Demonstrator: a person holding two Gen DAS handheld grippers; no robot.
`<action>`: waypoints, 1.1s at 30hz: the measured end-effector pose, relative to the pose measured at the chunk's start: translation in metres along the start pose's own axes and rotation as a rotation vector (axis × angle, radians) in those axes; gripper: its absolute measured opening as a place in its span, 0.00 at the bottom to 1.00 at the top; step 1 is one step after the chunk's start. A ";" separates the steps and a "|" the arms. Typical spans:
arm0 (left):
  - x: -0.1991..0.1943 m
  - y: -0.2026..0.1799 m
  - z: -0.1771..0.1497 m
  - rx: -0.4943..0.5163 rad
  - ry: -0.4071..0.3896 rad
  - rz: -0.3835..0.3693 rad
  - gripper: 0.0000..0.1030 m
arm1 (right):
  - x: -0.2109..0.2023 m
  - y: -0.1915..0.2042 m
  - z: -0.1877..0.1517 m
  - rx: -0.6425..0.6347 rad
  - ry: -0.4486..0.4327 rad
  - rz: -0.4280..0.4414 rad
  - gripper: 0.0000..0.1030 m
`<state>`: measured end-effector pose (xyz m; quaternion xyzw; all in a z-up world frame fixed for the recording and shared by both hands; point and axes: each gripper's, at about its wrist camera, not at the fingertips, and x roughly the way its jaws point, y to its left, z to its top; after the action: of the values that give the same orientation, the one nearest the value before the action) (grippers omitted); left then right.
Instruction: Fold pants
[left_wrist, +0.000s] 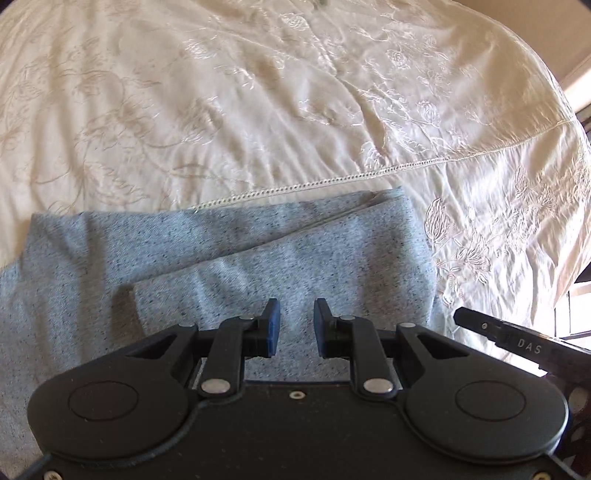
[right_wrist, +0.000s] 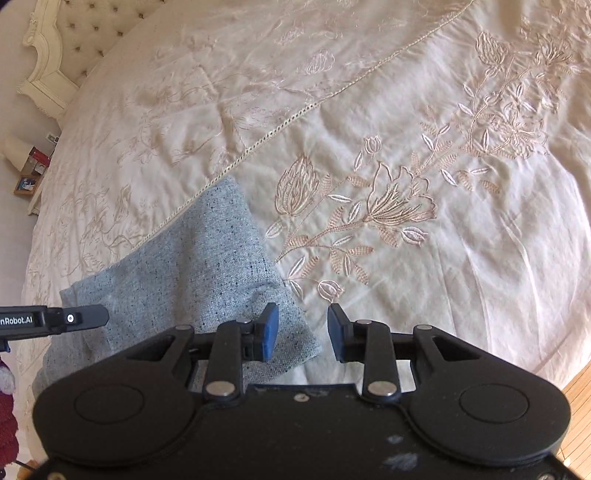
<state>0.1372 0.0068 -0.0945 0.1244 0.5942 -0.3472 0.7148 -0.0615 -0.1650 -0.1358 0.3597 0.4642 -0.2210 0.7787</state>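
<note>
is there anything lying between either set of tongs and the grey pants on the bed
Nothing visible. The left tongs hang open directly over the folded grey pants; the right tongs are open over their corner, on the cream bedspread. No other item lies on or around the pants.

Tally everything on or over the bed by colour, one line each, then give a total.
Grey-blue: 1, the pants, lying partly folded on the bedspread.
Cream: 1, the embroidered bedspread.
Black with blue fingers: 2, the left gripper and the right gripper, both open over the pants' edge.
Total: 4
</note>
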 end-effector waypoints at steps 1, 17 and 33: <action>0.002 -0.006 0.004 0.004 0.004 0.005 0.27 | 0.006 -0.002 0.002 -0.005 0.025 0.020 0.32; 0.044 -0.088 0.050 0.171 0.048 0.049 0.27 | 0.012 -0.001 0.000 -0.220 0.184 0.117 0.09; 0.104 -0.150 0.069 0.439 0.189 0.076 0.28 | 0.004 0.002 0.006 -0.274 0.181 0.170 0.10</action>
<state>0.0989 -0.1796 -0.1382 0.3311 0.5634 -0.4278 0.6244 -0.0552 -0.1682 -0.1368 0.3065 0.5262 -0.0559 0.7913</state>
